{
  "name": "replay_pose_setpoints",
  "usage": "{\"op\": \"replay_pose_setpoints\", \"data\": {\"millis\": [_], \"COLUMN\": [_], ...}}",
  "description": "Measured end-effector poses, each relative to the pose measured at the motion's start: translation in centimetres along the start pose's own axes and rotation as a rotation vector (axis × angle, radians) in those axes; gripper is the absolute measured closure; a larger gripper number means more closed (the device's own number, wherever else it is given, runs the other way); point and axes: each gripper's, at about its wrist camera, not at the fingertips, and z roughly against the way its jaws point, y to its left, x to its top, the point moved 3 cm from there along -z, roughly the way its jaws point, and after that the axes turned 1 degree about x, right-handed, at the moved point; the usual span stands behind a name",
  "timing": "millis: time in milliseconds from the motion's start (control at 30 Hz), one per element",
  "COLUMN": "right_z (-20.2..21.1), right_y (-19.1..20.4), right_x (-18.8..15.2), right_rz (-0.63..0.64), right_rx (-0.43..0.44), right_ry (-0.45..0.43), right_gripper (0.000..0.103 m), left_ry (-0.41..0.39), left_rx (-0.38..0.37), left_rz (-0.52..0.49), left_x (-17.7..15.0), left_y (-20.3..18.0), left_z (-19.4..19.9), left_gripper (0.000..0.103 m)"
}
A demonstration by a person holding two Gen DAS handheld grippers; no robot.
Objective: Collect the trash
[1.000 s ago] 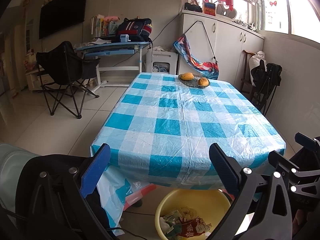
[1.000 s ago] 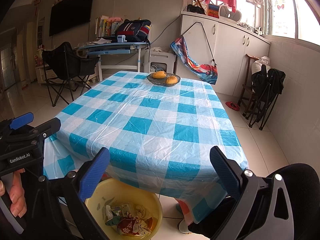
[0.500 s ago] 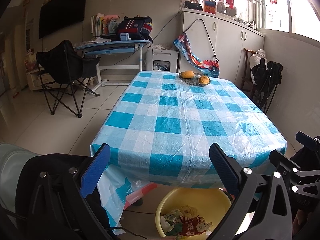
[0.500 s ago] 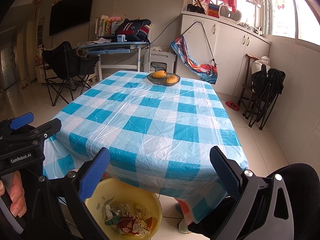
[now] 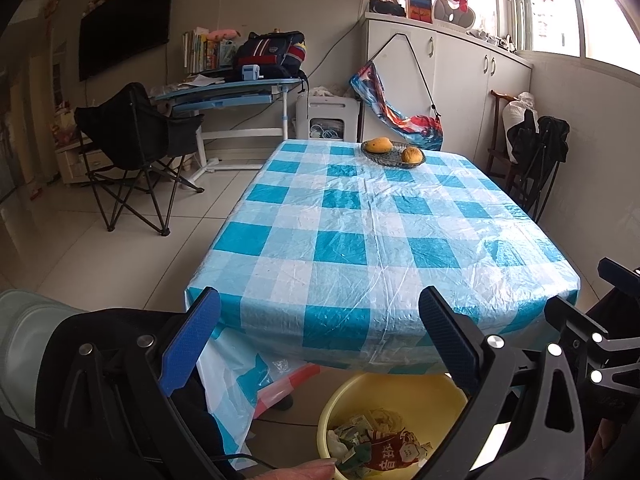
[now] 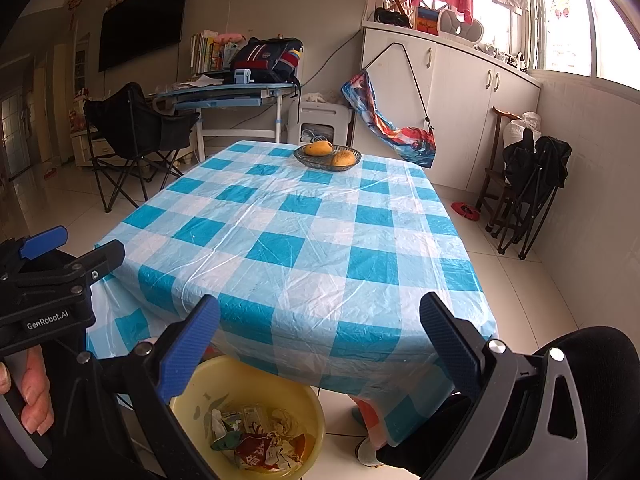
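Trash (image 6: 260,436) sits heaped in the yellow basin (image 6: 192,390) on the floor, tucked partly under the near edge of the surface (image 6: 312,232), and both tools hang right above it with nothing in them. Left gripper (image 5: 318,340): blue pads spread wide, empty. Right gripper (image 6: 318,344): same story, jaws wide apart, nothing between them. Just past the fingertips, the checked plastic cloth (image 5: 360,248) drapes over the edge, its loose skirt hanging down beside the basin, and that looks like the first hazard; a gripper dipping toward the wrappers could snag that thin film and drag it. Follow the cloth to the far end and you see why that matters: a dish of fruit (image 6: 327,155) rests on it and would likely slide with any hard tug. Closer in, the red snack packet (image 5: 390,450) lies on top of the pile, crinkly and light, so a careless pinch could flick scraps over the rim onto the tiles. From the right wrist view, the person's hand (image 6: 32,392) grips the other tool close alongside, so the two could knock together if both reach down at once. No loose litter shows on the cloth, so collecting appears finished or nearly so.
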Motion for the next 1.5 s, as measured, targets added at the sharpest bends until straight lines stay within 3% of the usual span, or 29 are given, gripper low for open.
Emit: {"op": "replay_pose_setpoints", "data": {"millis": [867,1033,1267,1500], "right_z": [0.0,0.0,-0.1,0.0], "right_y": [0.2,0.2,0.2,0.2], "right_x": [-0.1,-0.1,0.0,0.0], "right_rz": [0.017,0.019,0.020,0.020], "right_rx": [-0.001,-0.001,0.001,0.001], "right_ry": [0.010,0.011,0.014,0.012], "right_gripper": [0.007,0.007,0.007,0.007], "left_ry": [-0.017,-0.006,0.004,0.011], "left_rx": [0.033,0.012,-0.062,-0.050], "left_rz": [0.011,0.019,0.118,0.023], "left_x": [0.3,0.1,-0.2,-0.4], "left_y": [0.5,0.5,1.2,-0.3], "left_z": [0.0,-0.3,-0.5,-0.6], "left_gripper": [0.007,0.007,0.007,0.007]}}
